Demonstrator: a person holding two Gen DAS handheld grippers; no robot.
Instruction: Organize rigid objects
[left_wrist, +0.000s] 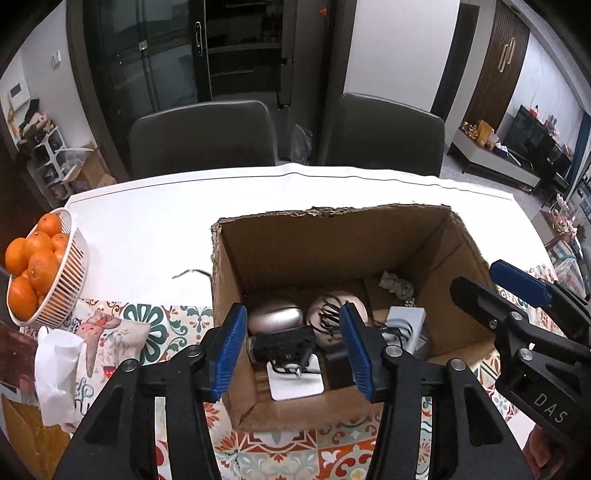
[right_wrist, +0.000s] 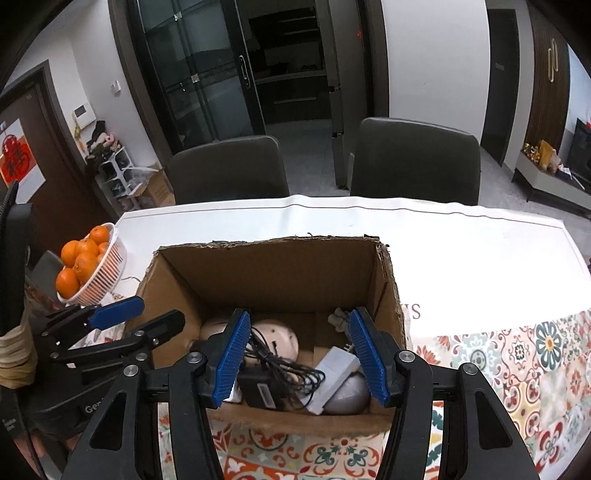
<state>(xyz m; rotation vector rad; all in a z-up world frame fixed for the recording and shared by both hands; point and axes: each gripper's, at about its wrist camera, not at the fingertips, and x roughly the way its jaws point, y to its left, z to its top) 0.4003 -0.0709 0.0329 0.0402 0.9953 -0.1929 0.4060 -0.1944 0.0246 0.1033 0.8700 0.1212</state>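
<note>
An open cardboard box (left_wrist: 332, 236) stands on the table and holds several gadgets. Among them are a black adapter (left_wrist: 284, 345) lying on a white block (left_wrist: 295, 387), two rounded beige cases (left_wrist: 273, 317), a white charger (left_wrist: 406, 317) and crumpled paper (left_wrist: 397, 284). My left gripper (left_wrist: 293, 325) hangs over the box's near left part with its jaws apart. The black adapter lies below and between them, clear of both pads. My right gripper (right_wrist: 300, 332) hovers open over the box, above the black adapter (right_wrist: 258, 391), a tangled cable (right_wrist: 291, 369) and a white charger (right_wrist: 336, 373). It holds nothing.
A white basket (left_wrist: 70, 280) of oranges sits at the table's left edge, with a crumpled tissue (left_wrist: 55, 358) in front of it. A patterned cloth (right_wrist: 517, 369) covers the near side of the table. Two dark chairs (left_wrist: 203, 136) stand behind the table's far edge.
</note>
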